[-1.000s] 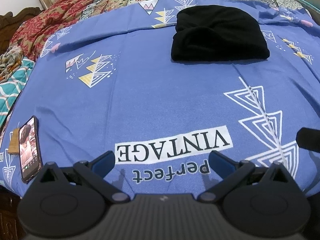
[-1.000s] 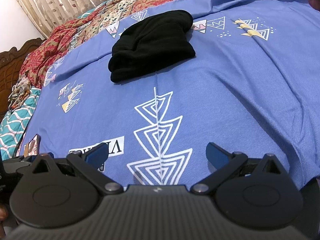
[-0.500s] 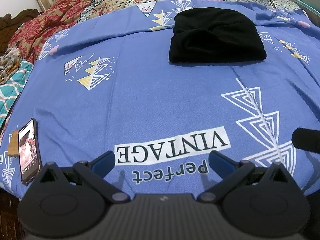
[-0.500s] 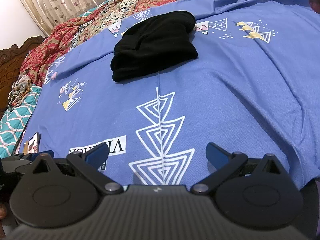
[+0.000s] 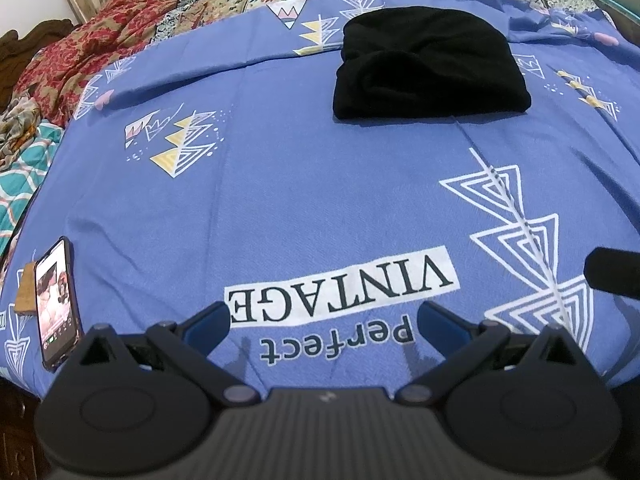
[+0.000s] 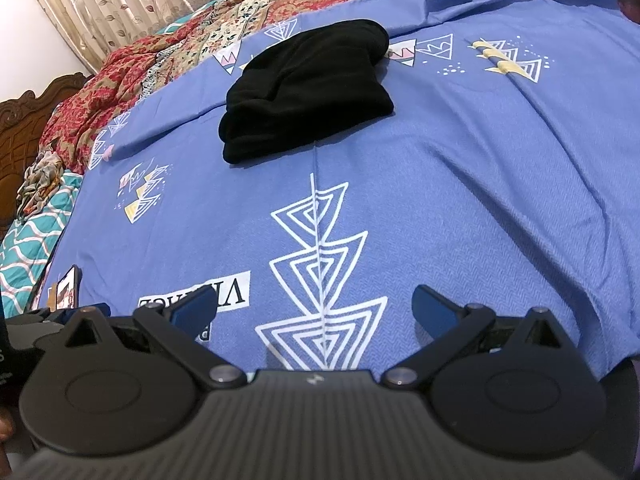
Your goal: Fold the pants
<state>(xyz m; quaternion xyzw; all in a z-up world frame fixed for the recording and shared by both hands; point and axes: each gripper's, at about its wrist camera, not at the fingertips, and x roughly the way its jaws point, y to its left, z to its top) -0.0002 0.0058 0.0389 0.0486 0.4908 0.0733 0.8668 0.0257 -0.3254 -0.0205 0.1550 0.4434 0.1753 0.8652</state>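
Observation:
The black pants [image 5: 430, 66] lie folded in a compact bundle on the far part of the blue bedsheet [image 5: 320, 184]; the right wrist view shows the pants [image 6: 306, 88] up left of centre. My left gripper [image 5: 324, 318] hovers open over the sheet's near edge, above the "Perfect VINTAGE" print, holding nothing. My right gripper [image 6: 314, 306] is open too, over the white triangle print, far short of the pants. The right gripper's dark finger edge [image 5: 612, 272] shows at the right of the left wrist view.
A phone [image 5: 56, 300] with a lit screen lies at the sheet's near left edge, also seen as the phone [image 6: 66, 288] from the right. A red patterned quilt [image 5: 120, 40] and teal bedding [image 6: 32, 236] lie left and behind. A curtain [image 6: 120, 0] and wooden headboard [image 6: 24, 120] stand beyond.
Both grippers have drawn back slightly toward the near edge and stayed open; the pants sit a little farther up in both views. Nothing on the bed has moved.

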